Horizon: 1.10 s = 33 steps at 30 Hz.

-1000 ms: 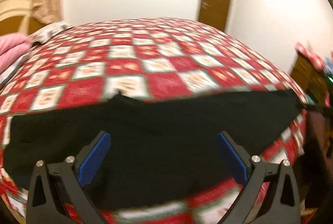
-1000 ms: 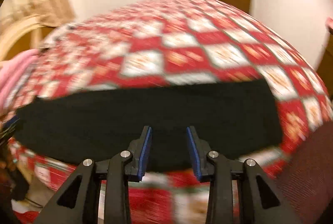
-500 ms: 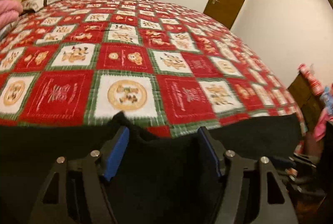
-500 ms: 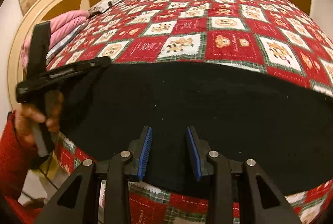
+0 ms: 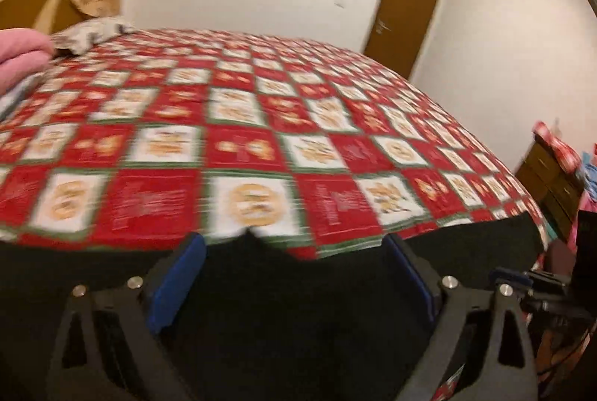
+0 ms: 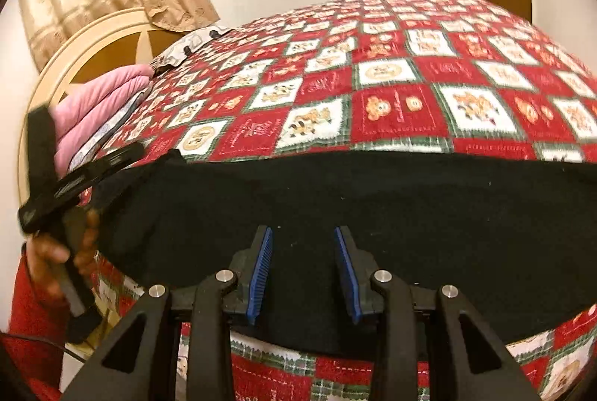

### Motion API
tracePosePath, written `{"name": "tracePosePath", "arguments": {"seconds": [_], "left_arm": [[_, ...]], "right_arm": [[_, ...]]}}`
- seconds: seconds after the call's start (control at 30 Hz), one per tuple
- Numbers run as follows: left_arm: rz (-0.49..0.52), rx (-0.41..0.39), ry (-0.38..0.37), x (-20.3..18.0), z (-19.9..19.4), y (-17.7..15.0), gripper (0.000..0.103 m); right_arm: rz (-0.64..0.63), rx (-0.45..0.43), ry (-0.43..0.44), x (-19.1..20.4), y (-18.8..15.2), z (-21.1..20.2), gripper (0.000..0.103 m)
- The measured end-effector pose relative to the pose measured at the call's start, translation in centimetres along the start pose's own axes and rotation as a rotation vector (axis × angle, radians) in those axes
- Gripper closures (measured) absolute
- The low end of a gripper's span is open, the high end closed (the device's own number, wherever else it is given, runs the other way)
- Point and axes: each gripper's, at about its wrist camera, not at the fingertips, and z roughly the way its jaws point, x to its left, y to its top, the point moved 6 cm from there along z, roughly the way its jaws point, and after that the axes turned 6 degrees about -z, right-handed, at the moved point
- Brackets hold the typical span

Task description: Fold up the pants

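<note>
The black pants lie spread in a long band across the near edge of the bed, on a red and white checked quilt. They look already laid flat, perhaps doubled leg on leg, though the dark cloth hides any seam or layer, so how far the folding has come cannot be told for sure.

The left gripper hovers over the pants near their left end, where a small peak of cloth stands up at the far edge. Its jaws have just been opening and stand wide apart, the cloth below them, not pinched. The right gripper hangs over the middle of the band with its jaws partly apart and nothing between the blue pads. In the right wrist view a hand in a red sleeve holds the left gripper's handle.

The step in hand seems to be lining up for a grasp. Next, each gripper probably needs to drop onto an edge, close on the cloth, and carry one end over the other.

The quilt's red squares carry small lettering, too blurred to read
</note>
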Motion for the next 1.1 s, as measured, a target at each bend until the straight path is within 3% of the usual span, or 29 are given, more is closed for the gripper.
{"name": "tracePosePath", "arguments": {"seconds": [0.13, 0.27, 0.37, 0.43, 0.53, 0.63, 0.73, 0.93, 1.1], "left_arm": [[0.002, -0.048, 0.169, 4.5, -2.2, -1.4, 0.006], [-0.096, 0.021, 0.300, 10.3, -0.9, -3.7, 0.006], [-0.055, 0.003, 0.332, 10.0, -0.6, -3.7, 0.002], [-0.033, 0.006, 0.366, 9.2, -0.1, -3.6, 0.001], [-0.062, 0.008, 0.347, 8.4, -0.5, -3.5, 0.001], [-0.105, -0.018, 0.313, 7.6, -1.6, -3.2, 0.001], [-0.112, -0.037, 0.306, 6.6, -2.6, -2.8, 0.001], [-0.113, -0.041, 0.289, 5.2, -2.9, -2.2, 0.001], [-0.092, -0.018, 0.283, 3.9, -2.6, -2.8, 0.001]], "right_arm": [[0.024, 0.024, 0.006, -0.4, -1.3, 0.8, 0.066], [0.049, 0.035, 0.028, -1.4, -2.3, 0.4, 0.066], [0.086, -0.028, 0.013, -3.8, -1.6, -2.4, 0.066], [0.131, -0.091, -0.063, -7.4, -1.1, -5.3, 0.062], [0.230, -0.156, -0.233, -14.8, -0.9, -10.1, 0.036], [0.350, -0.192, -0.349, -22.1, -1.6, -13.9, 0.035], [0.435, -0.147, -0.452, -29.3, -3.1, -15.8, 0.035], [0.449, 0.013, -0.453, -34.0, -5.0, -13.0, 0.035], [0.420, 0.115, -0.487, -33.8, -5.1, -11.3, 0.034]]}}
